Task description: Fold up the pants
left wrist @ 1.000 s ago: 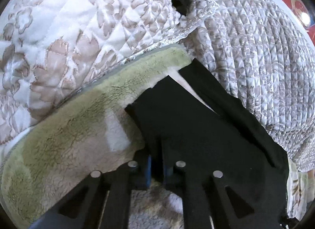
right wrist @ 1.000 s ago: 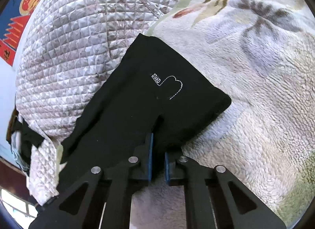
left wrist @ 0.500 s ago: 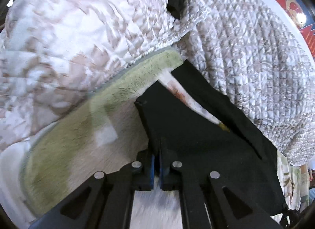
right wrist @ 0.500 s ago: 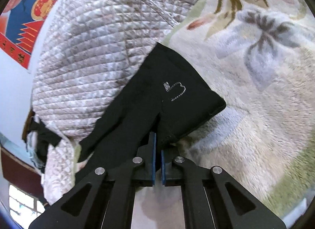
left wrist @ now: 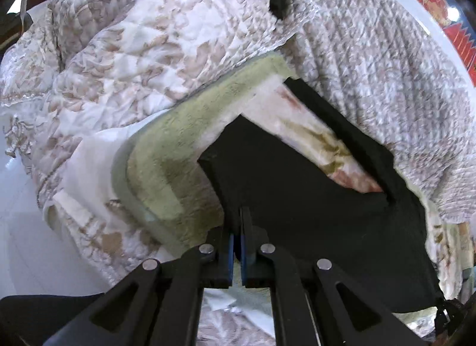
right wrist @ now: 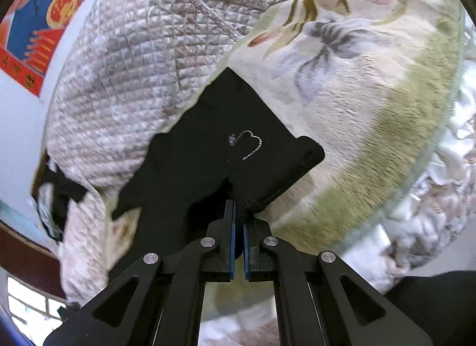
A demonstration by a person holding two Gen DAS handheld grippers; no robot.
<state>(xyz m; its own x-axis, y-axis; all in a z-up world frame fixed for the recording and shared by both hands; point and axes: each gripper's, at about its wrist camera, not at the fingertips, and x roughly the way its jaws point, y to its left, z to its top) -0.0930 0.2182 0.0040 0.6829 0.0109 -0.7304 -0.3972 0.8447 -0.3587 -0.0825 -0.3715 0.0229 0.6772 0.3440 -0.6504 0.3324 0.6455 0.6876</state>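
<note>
Both tongs are pinched nearly closed on one end of the black, soft-fabric pants (left wrist: pixel 297 197). The left tongs (left wrist: pixel 238 227) grip the hem near the left corner of that end, with only a thin slit between the blue pads; the right tongs (right wrist: pixel 239 218) clamp the same end near its right corner, where the cloth bunches into the narrow gap.

From both pairs of tongs the pants run straight ahead, their long axis pointing away from the grippers toward the grey-beige quilted cover (right wrist: pixel 134 63) piled at the far side of the bed. Neither hand is clearly nearer; each holds its own corner of the near end. In my judgement, the coming move depends on carrying this gripped end forward along that axis over the far part.

The garment lies on a plush cream blanket with a green border and flower print (right wrist: pixel 372 78). In the left view the two legs spread apart in a V, with the blanket showing between them. In the right view a small white stitched outline (right wrist: pixel 247 146) marks the dark cloth. The fabric looks thin and limp, so it will likely sag between the two grips.
</note>
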